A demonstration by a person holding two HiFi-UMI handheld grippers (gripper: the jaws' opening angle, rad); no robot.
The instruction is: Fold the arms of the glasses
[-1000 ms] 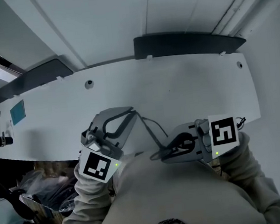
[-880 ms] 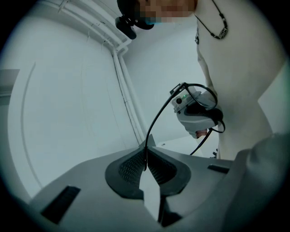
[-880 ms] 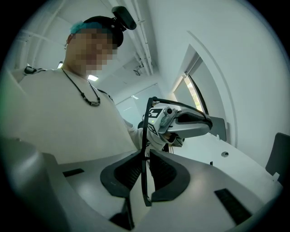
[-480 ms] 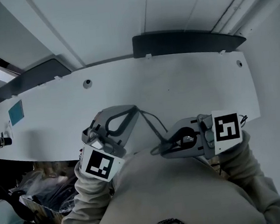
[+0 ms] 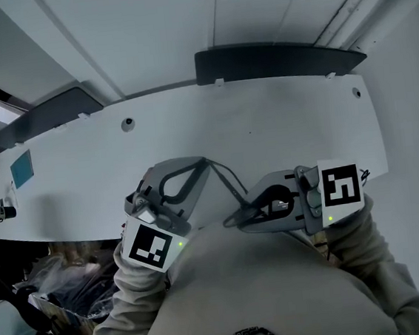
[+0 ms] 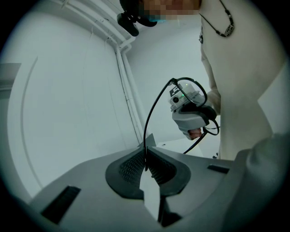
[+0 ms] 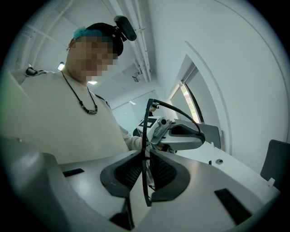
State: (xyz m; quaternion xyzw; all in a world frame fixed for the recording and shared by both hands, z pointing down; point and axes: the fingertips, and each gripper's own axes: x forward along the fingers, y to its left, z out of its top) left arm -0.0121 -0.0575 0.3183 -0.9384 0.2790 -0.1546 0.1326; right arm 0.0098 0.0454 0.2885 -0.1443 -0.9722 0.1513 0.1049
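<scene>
Over the table's (image 5: 279, 118) near edge: glasses (image 6: 147, 124) held aloft between both grippers.
Left gripper (image 6: 146, 158): pads pressed onto one thin arm.
Right gripper (image 7: 146, 159): pinching the dark frame (keep it steady).
Fold: swing the left inward about the hinge, slowly.

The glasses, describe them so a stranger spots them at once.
Above the white table, near the person's chest, the left claw and right claw face each other. Pinched between them are the glasses: a thin dark wire frame, unlike the bulky grey claws.
</scene>
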